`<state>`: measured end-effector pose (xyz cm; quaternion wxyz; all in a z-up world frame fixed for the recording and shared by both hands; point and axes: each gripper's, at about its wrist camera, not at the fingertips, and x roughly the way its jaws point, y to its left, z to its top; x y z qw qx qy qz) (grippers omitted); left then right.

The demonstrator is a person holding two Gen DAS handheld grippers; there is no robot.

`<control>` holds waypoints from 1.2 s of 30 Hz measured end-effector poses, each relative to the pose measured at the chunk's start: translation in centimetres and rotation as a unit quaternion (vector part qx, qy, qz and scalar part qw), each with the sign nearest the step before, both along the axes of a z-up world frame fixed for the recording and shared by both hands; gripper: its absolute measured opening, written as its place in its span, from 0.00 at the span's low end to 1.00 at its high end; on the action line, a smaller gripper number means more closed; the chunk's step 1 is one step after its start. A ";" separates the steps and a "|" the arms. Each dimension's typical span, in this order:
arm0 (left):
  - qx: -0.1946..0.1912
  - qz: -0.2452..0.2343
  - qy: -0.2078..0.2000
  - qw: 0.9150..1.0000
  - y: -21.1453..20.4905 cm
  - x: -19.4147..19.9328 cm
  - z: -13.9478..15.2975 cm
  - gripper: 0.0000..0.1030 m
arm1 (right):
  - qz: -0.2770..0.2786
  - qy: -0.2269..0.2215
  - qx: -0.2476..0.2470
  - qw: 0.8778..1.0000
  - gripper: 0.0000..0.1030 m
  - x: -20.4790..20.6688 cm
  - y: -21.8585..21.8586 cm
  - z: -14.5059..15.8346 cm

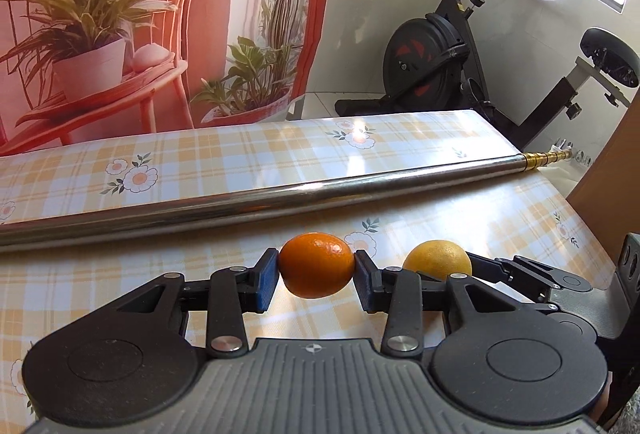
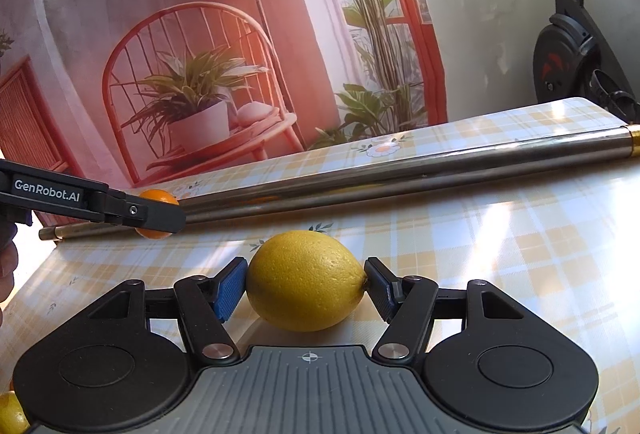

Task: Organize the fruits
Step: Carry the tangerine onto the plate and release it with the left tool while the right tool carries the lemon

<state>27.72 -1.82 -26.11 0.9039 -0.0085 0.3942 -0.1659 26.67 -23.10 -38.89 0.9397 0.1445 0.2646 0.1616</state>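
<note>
**Both grippers clamped on citrus over the checked table**

The table (image 1: 120,170), under a yellow plaid cloth with daisies, fills both views. A long steel pole (image 1: 256,200) lies across it, beyond the fruit. The left gripper (image 1: 316,274) has its blue pads pressed against both sides of an orange (image 1: 316,264), just above the cloth. Right beside it, the right gripper (image 2: 306,284) is closed on a lemon (image 2: 306,280), pads at each end, low over the cloth.
</note>
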 end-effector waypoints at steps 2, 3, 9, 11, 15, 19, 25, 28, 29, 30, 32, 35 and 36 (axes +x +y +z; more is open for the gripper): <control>-0.008 0.006 0.000 1.000 0.4 -0.7 0.1 0.41 | 0.001 0.001 0.001 1.000 0.59 0.0 0.0 0.0; -0.012 0.008 0.000 1.000 0.5 -1.0 0.2 0.41 | 0.001 0.002 0.000 1.000 0.59 0.1 0.0 -0.1; -0.011 0.014 -0.011 1.000 1.3 -2.9 0.8 0.41 | 0.004 0.002 -0.011 1.000 0.58 0.0 0.3 0.0; -0.016 0.016 -0.010 1.000 1.7 -3.7 0.9 0.41 | 0.004 0.004 -0.016 1.000 0.57 0.0 0.6 0.1; -0.029 0.018 -0.003 0.999 2.7 -5.3 1.0 0.41 | 0.000 0.010 -0.021 1.000 0.57 -0.5 0.9 0.3; -0.036 0.019 0.000 0.999 3.5 -7.0 1.0 0.41 | 0.000 0.018 -0.003 1.000 0.54 -1.4 0.8 0.9; -0.047 0.032 0.004 0.998 4.7 -8.8 1.0 0.41 | 0.018 0.024 -0.027 0.999 0.54 -2.8 1.9 1.6; -0.047 0.037 0.008 0.998 5.2 -9.3 0.8 0.41 | 0.022 0.028 -0.035 0.999 0.54 -3.2 2.5 1.6; -0.048 0.039 0.009 0.998 5.4 -9.5 0.7 0.41 | 0.022 0.029 -0.037 0.999 0.54 -3.2 2.6 1.6; -0.050 0.040 0.010 0.998 5.5 -9.6 0.7 0.41 | 0.022 0.030 -0.037 0.999 0.54 -3.1 2.7 1.6; -0.053 0.043 0.011 0.998 5.8 -9.7 0.7 0.41 | 0.022 0.034 -0.035 0.999 0.54 -2.8 2.7 1.7; -0.056 0.045 0.010 0.997 6.0 -9.9 0.8 0.41 | 0.027 0.049 -0.024 0.998 0.54 -2.1 2.4 1.7; -0.057 0.044 0.010 0.997 6.0 -10.0 0.8 0.41 | 0.032 0.060 -0.018 0.998 0.54 -1.7 2.3 1.7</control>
